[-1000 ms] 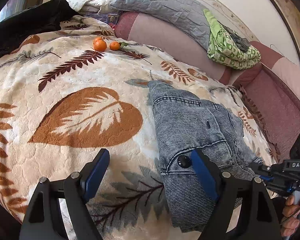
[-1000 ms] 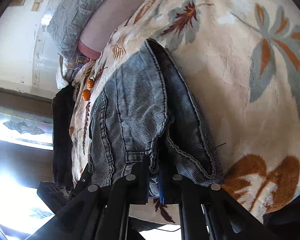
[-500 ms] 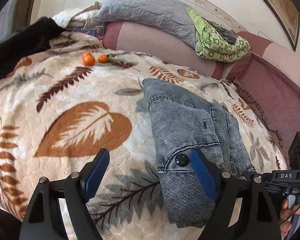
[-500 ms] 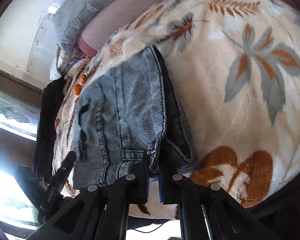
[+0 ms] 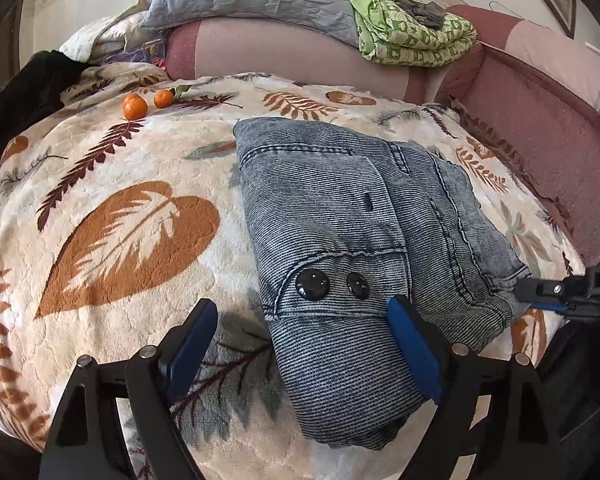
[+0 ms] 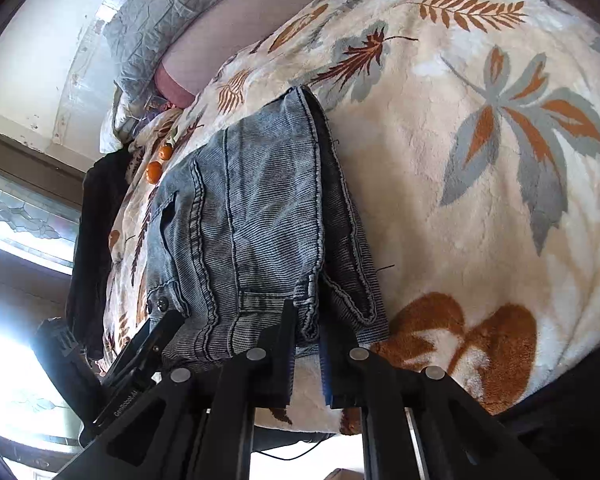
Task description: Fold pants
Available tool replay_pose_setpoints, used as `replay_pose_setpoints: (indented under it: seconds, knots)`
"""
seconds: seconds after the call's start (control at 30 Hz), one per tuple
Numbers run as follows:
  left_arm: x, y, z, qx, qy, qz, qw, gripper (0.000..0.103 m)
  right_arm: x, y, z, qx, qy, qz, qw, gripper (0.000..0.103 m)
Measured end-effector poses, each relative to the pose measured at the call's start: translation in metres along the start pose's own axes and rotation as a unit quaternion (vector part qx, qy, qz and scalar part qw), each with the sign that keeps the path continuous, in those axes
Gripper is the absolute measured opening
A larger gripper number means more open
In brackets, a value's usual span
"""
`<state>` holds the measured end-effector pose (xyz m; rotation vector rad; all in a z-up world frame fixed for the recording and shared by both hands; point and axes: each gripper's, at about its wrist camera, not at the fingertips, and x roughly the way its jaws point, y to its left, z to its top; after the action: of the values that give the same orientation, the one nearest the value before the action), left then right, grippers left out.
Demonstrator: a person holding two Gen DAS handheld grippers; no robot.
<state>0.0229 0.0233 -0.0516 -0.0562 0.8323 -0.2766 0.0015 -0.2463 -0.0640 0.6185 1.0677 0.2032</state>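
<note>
Denim pants (image 5: 364, 240) on blanket (image 5: 112, 184) w/ oranges (image 5: 135, 106) behind.

Left of pants: a wide stretch of cream leaf-print fleece blanket (image 5: 112, 216) is lying bare beside the folded blue-grey corduroy pants (image 5: 340, 216).
Far left: two small oranges (image 5: 135, 106) are sitting well apart from the pants (near a black cloth).
Back: a pink-and-maroon bolster (image 5: 284, 56) is closing off the far edge.
Right: open blanket is stretching away.
</note>
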Motion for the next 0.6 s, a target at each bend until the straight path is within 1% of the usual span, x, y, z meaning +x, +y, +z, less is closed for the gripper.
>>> replay_pose_setpoints:
  seconds: [0.03, 0.1, 0.17, 0.2, 0.27, 0.3, 0.33, 0.37, 0.4, 0.43, 0.47, 0.5, 0.57, 0.6]
  knots:
    - [-0.001, -0.001, -0.001, -0.001, 0.0, 0.002, 1.0, 0.088, -0.008, 0.002, 0.002, -0.003, -0.01, -0.01, 1.0, 0.016]
    - [-0.001, -0.002, -0.001, 0.004, -0.001, 0.004, 1.0, 0.088, -0.029, 0.01, 0.007, -0.005, -0.047, -0.022, 0.999, 0.018]
    - [-0.001, -0.002, -0.001, 0.002, 0.001, 0.001, 1.0, 0.089, -0.047, 0.023, 0.014, -0.013, -0.083, 0.003, 0.996, 0.021]
    - [0.0, -0.002, 0.0, 0.0, 0.002, 0.0, 1.0, 0.089, -0.051, 0.031, 0.017, -0.023, -0.09, 0.022, 0.995, 0.025]
    - [0.001, -0.002, -0.001, 0.001, 0.002, 0.0, 1.0, 0.089, -0.045, 0.042, 0.022, -0.038, -0.086, 0.056, 0.994, 0.049]
    - [0.0, -0.002, -0.001, 0.002, 0.001, 0.001, 1.0, 0.089, -0.035, 0.044, 0.023, -0.039, -0.075, 0.062, 0.994, 0.054]
    - [0.0, -0.003, -0.001, 0.003, 0.0, 0.001, 1.0, 0.089, -0.02, 0.042, 0.022, -0.039, -0.058, 0.054, 0.996, 0.056]
    - [0.0, -0.002, -0.001, 0.002, 0.0, 0.0, 1.0, 0.089, 0.001, 0.036, 0.021, -0.041, -0.031, 0.032, 0.998, 0.056]
    - [-0.001, -0.002, 0.0, -0.003, 0.004, -0.005, 1.0, 0.089, 0.027, 0.024, 0.017, -0.032, 0.008, 0.002, 0.999, 0.054]
    - [-0.003, 0.0, 0.002, -0.012, 0.009, -0.014, 0.9998, 0.088, 0.037, 0.011, 0.012, -0.025, 0.004, 0.008, 1.0, 0.042]
    - [-0.009, 0.002, 0.006, -0.025, 0.006, -0.021, 0.9995, 0.087, 0.034, 0.006, 0.012, -0.03, -0.015, 0.007, 0.999, 0.027]
    - [-0.019, 0.004, 0.011, -0.041, -0.01, -0.025, 0.9988, 0.087, 0.031, 0.005, 0.012, -0.031, -0.011, -0.001, 0.999, 0.021]
    - [-0.04, 0.007, 0.023, -0.078, -0.059, -0.046, 0.9941, 0.087, 0.029, 0.004, 0.013, -0.031, -0.006, 0.005, 0.999, 0.02]
    - [-0.045, 0.006, 0.029, -0.086, -0.069, -0.063, 0.992, 0.087, 0.03, 0.004, 0.014, -0.036, -0.004, 0.002, 0.999, 0.02]
